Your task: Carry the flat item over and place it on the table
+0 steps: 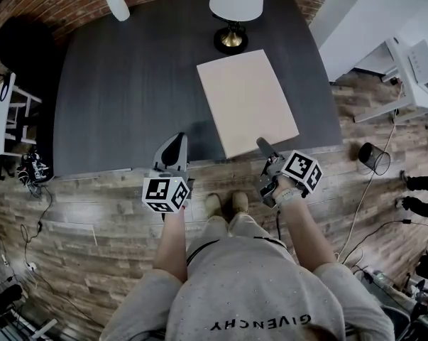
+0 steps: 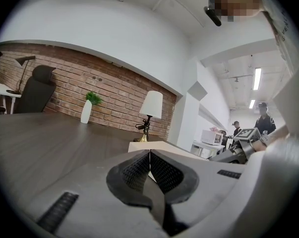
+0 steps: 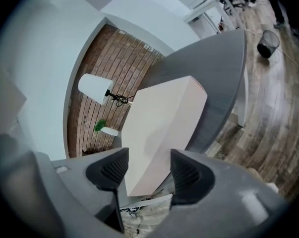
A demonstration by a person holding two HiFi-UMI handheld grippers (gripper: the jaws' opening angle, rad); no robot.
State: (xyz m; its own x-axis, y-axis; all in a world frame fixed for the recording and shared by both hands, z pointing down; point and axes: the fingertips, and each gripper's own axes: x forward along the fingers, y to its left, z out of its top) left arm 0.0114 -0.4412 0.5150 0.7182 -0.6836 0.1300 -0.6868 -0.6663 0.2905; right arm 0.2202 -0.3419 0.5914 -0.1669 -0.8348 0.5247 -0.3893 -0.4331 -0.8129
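A flat beige board (image 1: 245,98) lies on the dark grey table (image 1: 128,84), toward its front right, with its near edge at the table's front edge. My right gripper (image 1: 263,146) hovers at that near edge. In the right gripper view the board (image 3: 159,128) fills the gap ahead of the gripper (image 3: 149,170), which is open; neither pad presses on it. My left gripper (image 1: 177,144) sits at the table's front edge, left of the board. Its pads (image 2: 139,170) are shut together on nothing, and the board (image 2: 156,145) shows just beyond them.
A lamp (image 1: 233,13) with a white shade stands at the back of the table behind the board, and a white vase (image 1: 116,2) with a plant sits at the back left. A black bin (image 1: 373,156) and white desk (image 1: 412,69) are on the right, a dark chair (image 1: 18,45) on the left.
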